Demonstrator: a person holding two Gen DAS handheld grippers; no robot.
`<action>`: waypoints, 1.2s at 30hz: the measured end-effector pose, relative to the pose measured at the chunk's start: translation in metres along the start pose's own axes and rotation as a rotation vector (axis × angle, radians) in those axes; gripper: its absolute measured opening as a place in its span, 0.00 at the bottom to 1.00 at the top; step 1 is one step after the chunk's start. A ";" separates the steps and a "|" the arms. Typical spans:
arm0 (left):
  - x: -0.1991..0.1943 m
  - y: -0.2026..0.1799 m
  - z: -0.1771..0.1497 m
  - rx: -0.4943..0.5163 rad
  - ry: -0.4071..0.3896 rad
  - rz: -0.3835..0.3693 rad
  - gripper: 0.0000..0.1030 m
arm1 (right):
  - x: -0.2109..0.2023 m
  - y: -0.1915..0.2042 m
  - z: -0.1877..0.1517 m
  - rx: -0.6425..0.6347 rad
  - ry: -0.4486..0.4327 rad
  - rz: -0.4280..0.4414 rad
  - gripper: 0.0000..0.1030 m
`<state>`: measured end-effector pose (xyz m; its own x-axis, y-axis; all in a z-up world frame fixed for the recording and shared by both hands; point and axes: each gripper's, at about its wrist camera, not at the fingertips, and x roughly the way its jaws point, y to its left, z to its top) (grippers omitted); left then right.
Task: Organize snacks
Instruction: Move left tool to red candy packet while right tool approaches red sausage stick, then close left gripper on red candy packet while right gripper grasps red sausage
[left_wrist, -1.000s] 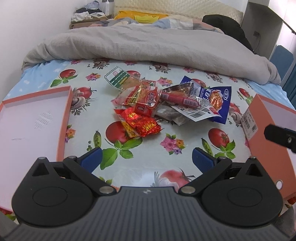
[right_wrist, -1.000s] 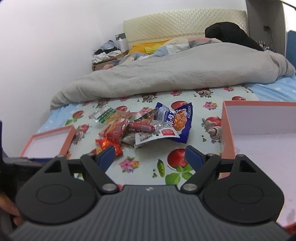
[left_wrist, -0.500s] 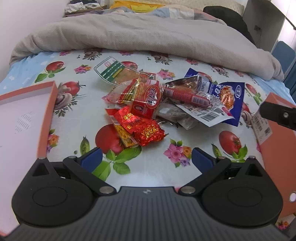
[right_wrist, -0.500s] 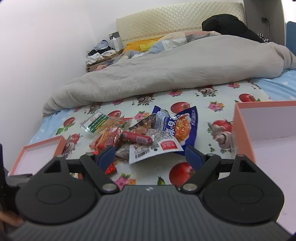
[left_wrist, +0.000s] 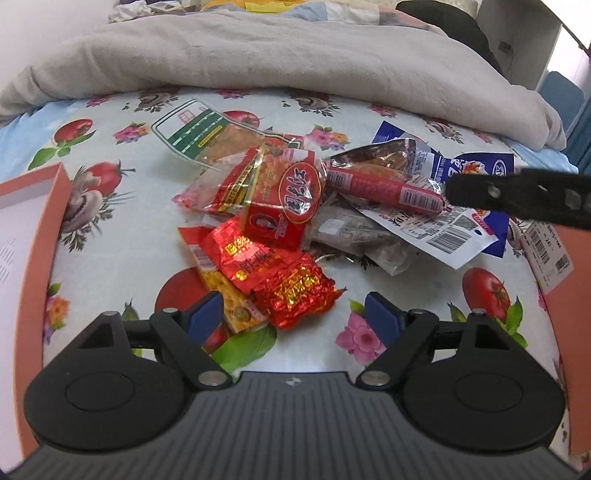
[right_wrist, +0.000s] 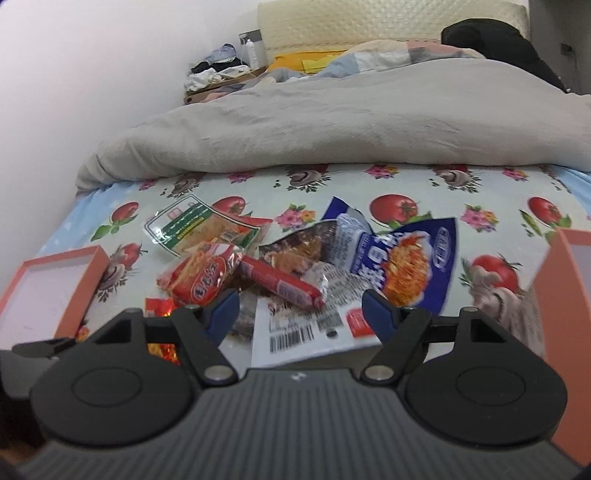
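Near the middle of the bed's tomato-print vinyl sheet, the heap of snack packets now lies much closer to both grippers than a second ago: each tool has pushed in over it, jaws spread and holding nothing. The left gripper hangs right over the crinkled red foil pouch at the pile's near edge, while the right gripper frames the red plastic-cased sausage, with the blue-and-white noodle bag just right of it. Sorting looks about to begin; nothing is lifted yet. Left and right of the heap stand two shallow orange cardboard trays, and what shows of their white floors is bare.
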<state>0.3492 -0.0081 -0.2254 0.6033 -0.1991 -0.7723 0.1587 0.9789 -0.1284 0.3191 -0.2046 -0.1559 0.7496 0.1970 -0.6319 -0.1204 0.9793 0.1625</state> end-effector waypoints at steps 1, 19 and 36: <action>0.002 0.000 0.001 0.004 -0.003 -0.001 0.82 | 0.005 0.001 0.002 -0.004 -0.001 -0.001 0.73; 0.024 0.000 -0.004 0.073 -0.034 0.010 0.60 | 0.069 0.014 0.004 -0.256 0.129 -0.065 0.41; -0.035 -0.019 -0.022 0.067 -0.051 -0.078 0.57 | -0.011 0.028 -0.021 -0.336 0.128 -0.068 0.24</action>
<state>0.3084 -0.0187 -0.2095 0.6261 -0.2779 -0.7285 0.2574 0.9556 -0.1433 0.2932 -0.1782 -0.1602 0.6784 0.1146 -0.7257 -0.2964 0.9465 -0.1277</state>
